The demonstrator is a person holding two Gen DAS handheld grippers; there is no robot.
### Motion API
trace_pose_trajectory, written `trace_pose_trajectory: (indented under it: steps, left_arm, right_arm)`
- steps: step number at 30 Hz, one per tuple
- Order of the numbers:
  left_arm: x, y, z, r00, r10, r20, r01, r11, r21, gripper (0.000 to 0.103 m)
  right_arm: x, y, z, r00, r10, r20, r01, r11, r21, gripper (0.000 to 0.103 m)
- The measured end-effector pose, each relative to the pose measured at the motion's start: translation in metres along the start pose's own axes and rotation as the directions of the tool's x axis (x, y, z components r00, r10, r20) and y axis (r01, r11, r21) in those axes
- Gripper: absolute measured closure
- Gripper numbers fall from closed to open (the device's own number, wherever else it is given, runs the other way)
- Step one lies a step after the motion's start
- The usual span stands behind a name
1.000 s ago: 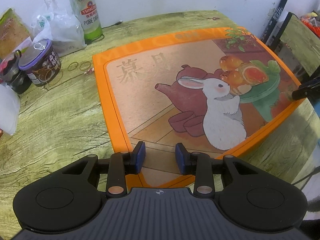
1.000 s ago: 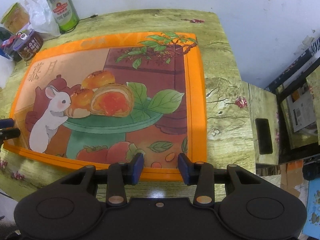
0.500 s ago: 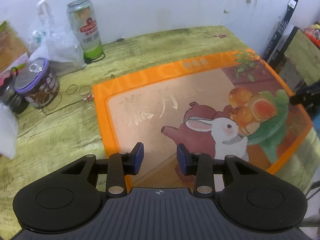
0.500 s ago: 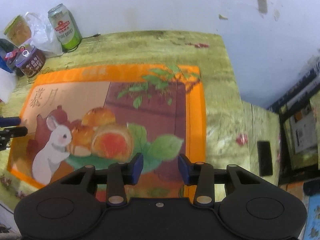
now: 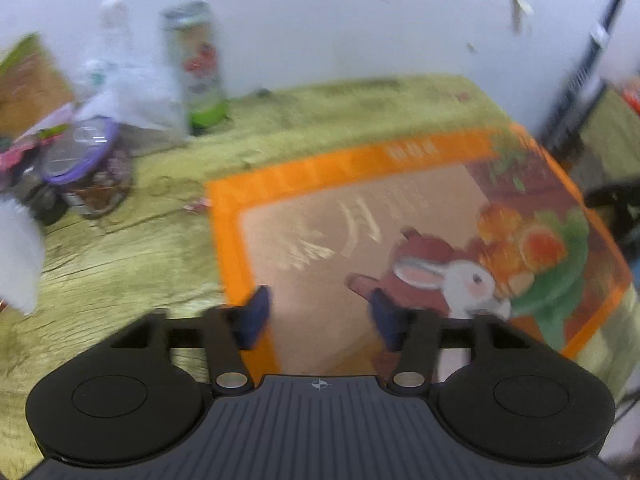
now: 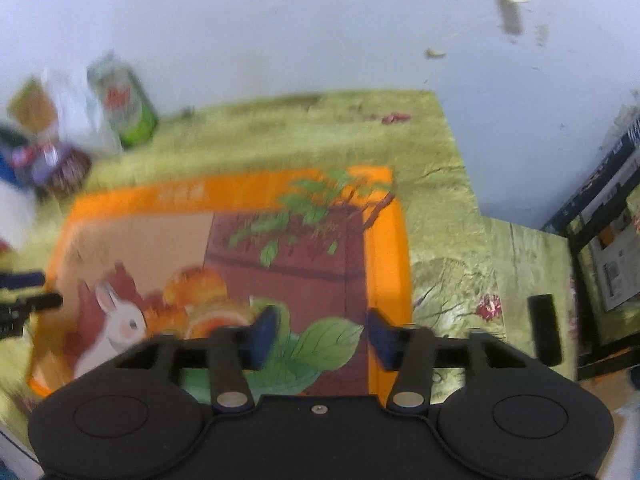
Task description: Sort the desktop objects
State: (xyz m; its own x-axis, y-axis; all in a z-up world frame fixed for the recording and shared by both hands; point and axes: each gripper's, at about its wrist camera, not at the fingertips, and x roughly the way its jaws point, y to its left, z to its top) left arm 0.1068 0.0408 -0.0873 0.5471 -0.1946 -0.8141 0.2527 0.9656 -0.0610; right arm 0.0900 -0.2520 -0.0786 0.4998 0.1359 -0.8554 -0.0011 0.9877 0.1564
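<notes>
Desktop objects, a green beer can point(image 5: 198, 68), a purple-lidded tin point(image 5: 82, 168) and plastic bags point(image 5: 132, 96), cluster unsorted at upper left of the wood-grain table point(image 5: 120, 248), beside the orange-bordered rabbit-print box point(image 5: 400, 232), while both left hand-held gripper point(image 5: 318, 318) and right hand-held gripper point(image 6: 320, 330) have just been opening, released, nothing between their jaws.

Green wood-grain table point(image 5: 120, 264) carrying an orange box point(image 5: 400, 220); left of the box, a can point(image 5: 196, 68), bag point(image 5: 132, 92) and purple-lidded tub point(image 5: 86, 168)

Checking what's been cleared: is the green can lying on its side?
No. The can stands upright on the table near the wall, beside a plastic bag.
</notes>
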Motion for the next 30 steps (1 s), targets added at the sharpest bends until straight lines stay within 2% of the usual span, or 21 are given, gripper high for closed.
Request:
trace_pose_trajectory:
  steps: [1,2,3,7,10,12,15,21,27,30]
  left_arm:
    - [-0.001,0.007,0.0,1.0,-0.012,0.005,0.012,1.0,-0.029,0.017]
    - [-0.002,0.015,0.0,1.0,-0.026,0.006,0.026,0.998,-0.057,0.009]
    - [0.0,0.02,0.0,0.999,-0.038,0.001,0.038,0.996,-0.078,0.005]
    - [0.016,0.035,0.0,0.997,-0.065,-0.03,0.059,0.985,-0.161,0.004]
    - [0.029,0.049,-0.003,0.991,-0.131,-0.039,0.116,0.954,-0.275,0.004]
    - [0.038,0.056,-0.007,0.984,-0.174,-0.049,0.148,0.932,-0.332,0.004]
    - [0.047,0.063,-0.013,0.974,-0.218,-0.057,0.182,0.91,-0.374,0.004]
    - [0.064,0.07,-0.022,0.954,-0.29,-0.075,0.235,0.88,-0.413,0.003]
    - [0.078,0.071,-0.027,0.941,-0.326,-0.094,0.257,0.865,-0.43,0.003]
    - [0.082,0.069,-0.027,0.939,-0.333,-0.09,0.267,0.866,-0.424,0.0]
  right_arm:
    - [-0.004,-0.008,0.0,1.0,0.017,0.025,-0.017,0.999,0.028,0.028]
    - [-0.005,-0.016,0.001,0.999,0.034,0.03,-0.035,0.998,0.052,0.025]
    - [-0.006,-0.024,0.002,0.998,0.051,0.035,-0.054,0.996,0.076,0.021]
    - [0.002,-0.06,0.004,0.985,0.156,0.069,-0.167,0.964,0.208,0.013]
    - [0.017,-0.081,0.003,0.963,0.259,0.075,-0.269,0.916,0.296,0.009]
    - [0.029,-0.09,0.002,0.952,0.301,0.055,-0.301,0.893,0.335,0.009]
    - [0.043,-0.096,0.001,0.942,0.335,0.023,-0.32,0.874,0.366,0.003]
    - [0.055,-0.105,0.003,0.931,0.364,-0.005,-0.336,0.863,0.377,0.001]
    - [0.069,-0.118,0.005,0.916,0.401,-0.021,-0.36,0.842,0.402,0.001]
    - [0.08,-0.123,0.005,0.897,0.441,-0.025,-0.388,0.813,0.435,0.001]
